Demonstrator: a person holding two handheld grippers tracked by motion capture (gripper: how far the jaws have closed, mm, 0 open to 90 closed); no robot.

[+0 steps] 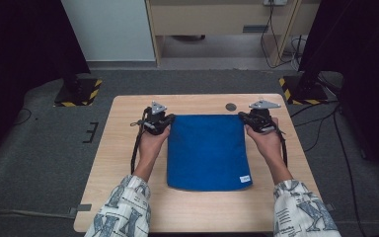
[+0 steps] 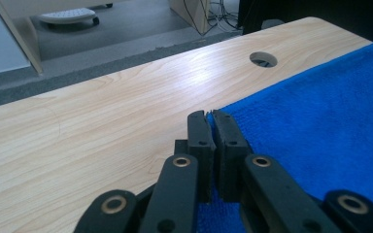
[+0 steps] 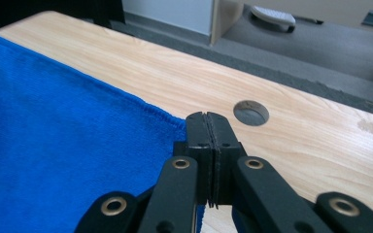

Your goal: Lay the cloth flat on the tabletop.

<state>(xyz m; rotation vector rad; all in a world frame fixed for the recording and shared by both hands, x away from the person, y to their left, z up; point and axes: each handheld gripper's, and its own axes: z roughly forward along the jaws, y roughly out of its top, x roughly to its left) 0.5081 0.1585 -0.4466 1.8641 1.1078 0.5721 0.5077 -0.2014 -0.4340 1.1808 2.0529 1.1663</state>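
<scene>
Light wood-grain rectangular table (image 1: pixel 128 148) with rounded corners carries everything, standing on grey carpet floor (image 1: pixel 39 148). Blue terry-cloth towel (image 1: pixel 207 150), folded to a rough rectangle, lies flat mid-table, small white label (image 1: pixel 245 178) at its near right corner. Person's forearms in white patterned sleeves (image 1: pixel 123 207) come in from the near edge, one hand either side of the towel. Left claw (image 1: pixel 164 123) sits at the towel's far left corner; in the left gripper view its jaws are pressed together with the blue towel edge (image 2: pixel 320 126) pinched between them (image 2: pixel 212 127). Right claw (image 1: pixel 246 120) sits at the far right corner; in the right gripper view (image 3: pixel 207 127) jaws are likewise clamped on the towel corner (image 3: pixel 68 160). Round cable hole (image 1: pixel 231 106) in the table top lies just beyond the towel's far edge, nearer the right claw.
</scene>
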